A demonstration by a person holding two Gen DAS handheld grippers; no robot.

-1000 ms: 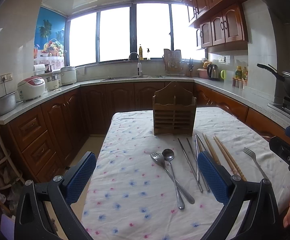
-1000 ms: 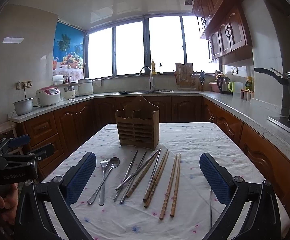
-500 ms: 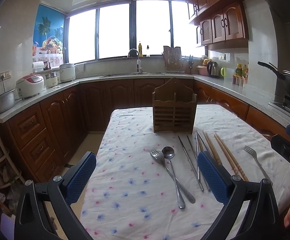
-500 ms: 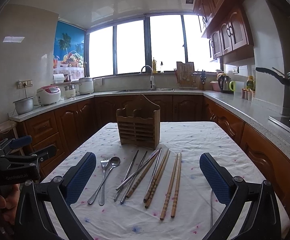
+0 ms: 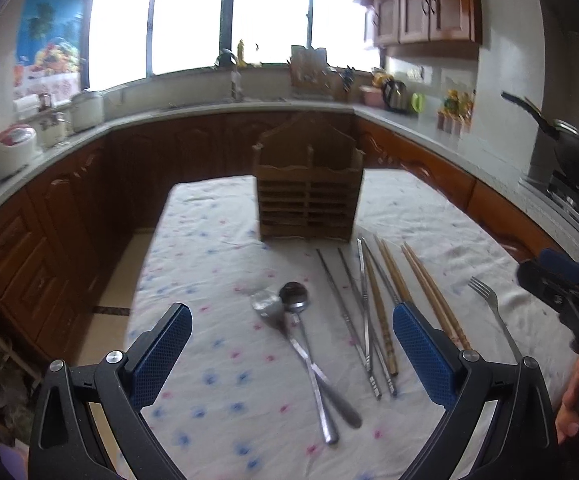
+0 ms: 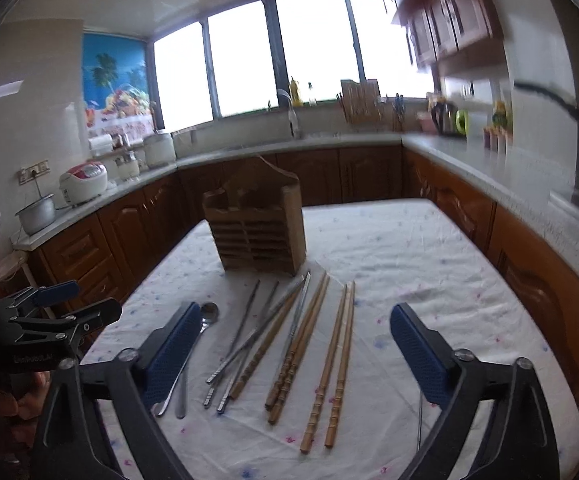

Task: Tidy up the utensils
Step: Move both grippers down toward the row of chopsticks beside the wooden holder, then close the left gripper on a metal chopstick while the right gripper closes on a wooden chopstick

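A wooden utensil holder (image 5: 308, 196) stands upright on the floral tablecloth (image 5: 217, 380); it also shows in the right wrist view (image 6: 258, 232). In front of it lie a crossed steel spoon (image 5: 296, 298) and fork (image 5: 267, 305), steel chopsticks (image 5: 349, 320), wooden chopsticks (image 5: 433, 292) and a second fork (image 5: 493, 316). My left gripper (image 5: 289, 356) is open and empty above the spoon and fork. My right gripper (image 6: 293, 352) is open and empty above the wooden chopsticks (image 6: 331, 360) and steel chopsticks (image 6: 249, 340).
Wooden cabinets and a grey countertop (image 5: 89, 132) wrap around the table. Rice cookers (image 6: 83, 182) stand at the left, a kettle (image 5: 393, 94) and a pan (image 5: 577, 148) at the right. The floor (image 5: 109, 316) drops off left of the table.
Both grippers have tilted down and moved closer over the table, so the utensils sit nearer between the fingers. Both stay open.
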